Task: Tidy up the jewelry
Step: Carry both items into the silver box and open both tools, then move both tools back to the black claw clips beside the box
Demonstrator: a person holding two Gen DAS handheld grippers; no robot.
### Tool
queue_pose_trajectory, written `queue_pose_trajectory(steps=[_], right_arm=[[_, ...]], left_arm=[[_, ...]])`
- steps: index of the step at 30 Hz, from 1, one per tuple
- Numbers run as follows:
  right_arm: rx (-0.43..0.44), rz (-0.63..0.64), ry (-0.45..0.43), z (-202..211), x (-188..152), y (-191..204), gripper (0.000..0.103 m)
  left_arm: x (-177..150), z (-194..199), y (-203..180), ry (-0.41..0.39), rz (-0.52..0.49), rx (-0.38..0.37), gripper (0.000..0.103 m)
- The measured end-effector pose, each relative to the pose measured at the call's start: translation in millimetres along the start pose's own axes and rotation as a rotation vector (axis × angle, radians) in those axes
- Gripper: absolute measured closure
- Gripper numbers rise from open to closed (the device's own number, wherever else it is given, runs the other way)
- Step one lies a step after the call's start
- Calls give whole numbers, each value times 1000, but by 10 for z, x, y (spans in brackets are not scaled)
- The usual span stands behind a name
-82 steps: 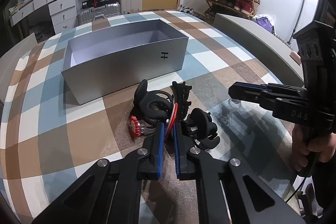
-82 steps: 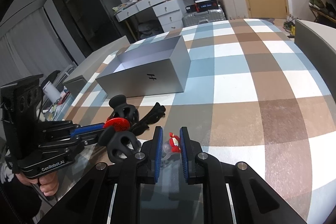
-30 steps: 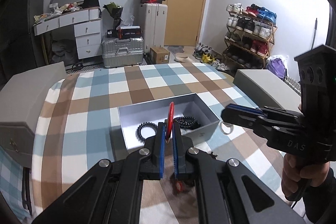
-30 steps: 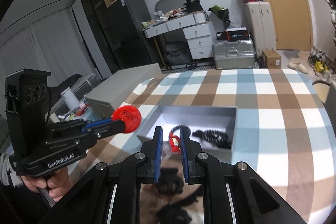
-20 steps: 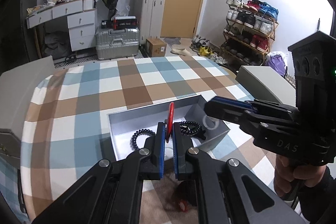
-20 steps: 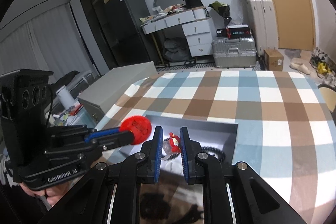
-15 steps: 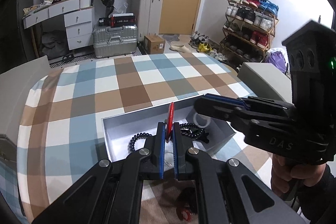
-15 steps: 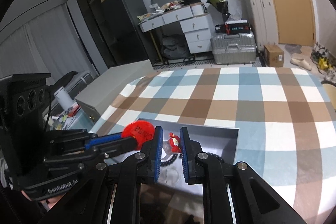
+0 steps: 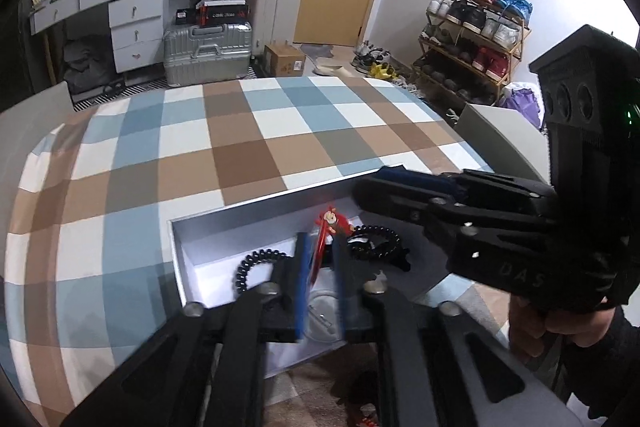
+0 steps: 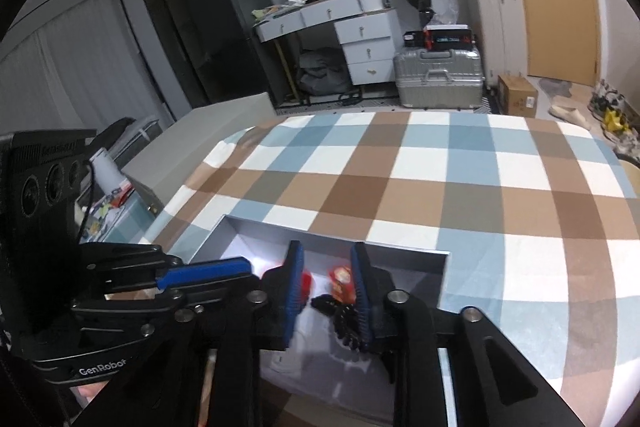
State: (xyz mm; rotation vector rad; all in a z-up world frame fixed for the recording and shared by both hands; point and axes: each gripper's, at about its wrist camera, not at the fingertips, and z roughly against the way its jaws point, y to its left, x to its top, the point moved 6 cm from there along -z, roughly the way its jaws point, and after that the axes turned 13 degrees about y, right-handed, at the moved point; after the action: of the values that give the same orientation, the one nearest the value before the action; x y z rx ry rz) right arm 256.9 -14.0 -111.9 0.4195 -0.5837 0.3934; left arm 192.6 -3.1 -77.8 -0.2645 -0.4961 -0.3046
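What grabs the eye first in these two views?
Both grippers, left and right, hang over the open grey box on the checked cloth, jaws just opening. A red disc sits loose between the left fingers; a small red charm lies between the right ones, above black bead bracelets.

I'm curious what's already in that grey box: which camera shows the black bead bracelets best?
The left wrist view: two black bead bracelets lie in the grey box, either side of the left gripper. The right wrist view shows only part of one, behind the right gripper.
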Motion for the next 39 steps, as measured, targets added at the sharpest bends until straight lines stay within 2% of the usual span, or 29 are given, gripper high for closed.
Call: queue_pose_trajectory(steps=[1,2,8,13,15,16,17,21,23,27,29,32,36,39], right_arm=[[7,-11,-6,28,-2,-17,71],[17,-22,-14,64,-8,-34,68],[-8,-49,-67,343,-78,-56,56],[-33,-60,-112,576,-179,-15,37],[-41,-64,-126,680,-235,10,30],[-42,-65,-131,721,-256,21,30],[-43,-64,-139,772,-286,46,28],[-60,-60,-168,913,-390,136,20],[-64,-57,-176,967,-458,179,15],[-68,-83,-190,1020,-595,191,3],[-54,-130,-192,1016,-681,138,1],[-52,-169,-165,973,-820,85,1],[-63,-165,-146,970,-989,100,1],[-85,-159,-140,972,-1118,109,0]], left_arm=[[-2,12,-1,-3,0,8,67],[2,19,11,-8,4,10,58],[-53,140,10,-41,10,41,57],[-107,256,-28,-64,-5,94,57],[-122,315,-38,-75,-4,102,53],[-132,348,-45,-84,-1,110,46],[-132,361,-38,-92,2,116,44],[-184,457,-72,-117,2,132,43],[-214,475,-82,-122,2,146,33],[-322,520,-86,-139,16,156,27],[-399,507,-75,-133,40,158,23],[-539,455,-37,-113,78,152,23],[-721,350,61,-73,148,156,23],[-848,285,73,-39,165,148,23]])
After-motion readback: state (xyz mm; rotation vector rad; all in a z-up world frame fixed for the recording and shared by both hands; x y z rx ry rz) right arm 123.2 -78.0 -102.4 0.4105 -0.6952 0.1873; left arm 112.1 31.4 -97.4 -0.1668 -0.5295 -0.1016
